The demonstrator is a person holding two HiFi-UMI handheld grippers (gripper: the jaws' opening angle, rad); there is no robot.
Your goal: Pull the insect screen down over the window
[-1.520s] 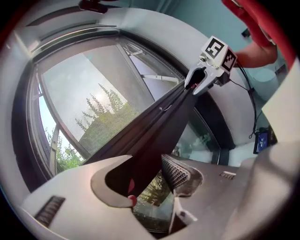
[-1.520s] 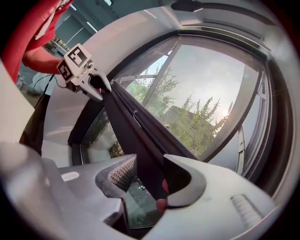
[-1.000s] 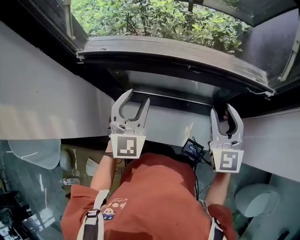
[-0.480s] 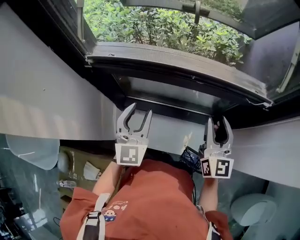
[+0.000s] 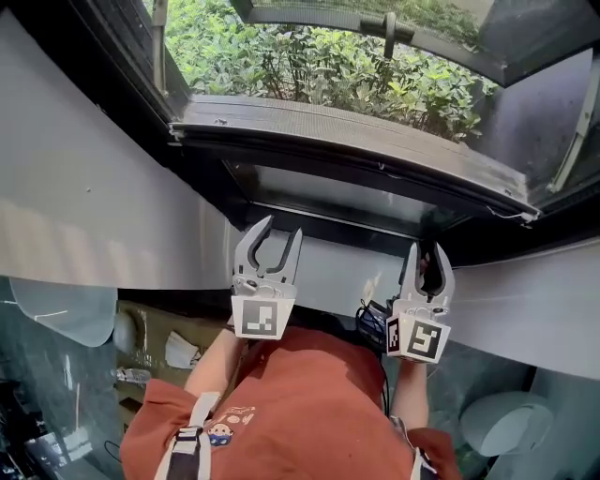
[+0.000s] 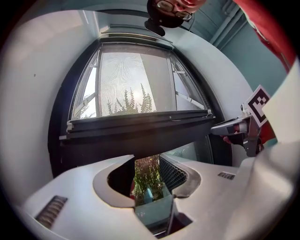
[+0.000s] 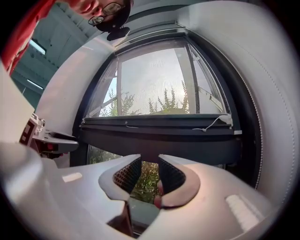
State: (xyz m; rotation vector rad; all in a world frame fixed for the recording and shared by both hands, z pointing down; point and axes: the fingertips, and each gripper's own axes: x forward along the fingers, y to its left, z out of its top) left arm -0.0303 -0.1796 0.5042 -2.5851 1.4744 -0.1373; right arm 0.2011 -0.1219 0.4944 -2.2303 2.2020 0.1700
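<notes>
The insect screen's dark pull bar runs across the window, part way down, with green bushes beyond it. It also spans the left gripper view and the right gripper view. My left gripper points level at the window below the bar's left part; its jaws have just been closing and are open with nothing between them. My right gripper sits below the bar's right part; its jaws have just been closing to a narrow gap that holds nothing.
White wall panels flank the window and a pale sill lies under the grippers. A glass sash with a handle hangs open outward. A small black device with cables sits by the right hand. My red shirt fills the bottom.
The right gripper has rolled, its jaws have narrowed, and it has slid left and down in the picture. The left gripper's jaws have narrowed a little and it has shifted slightly right.
</notes>
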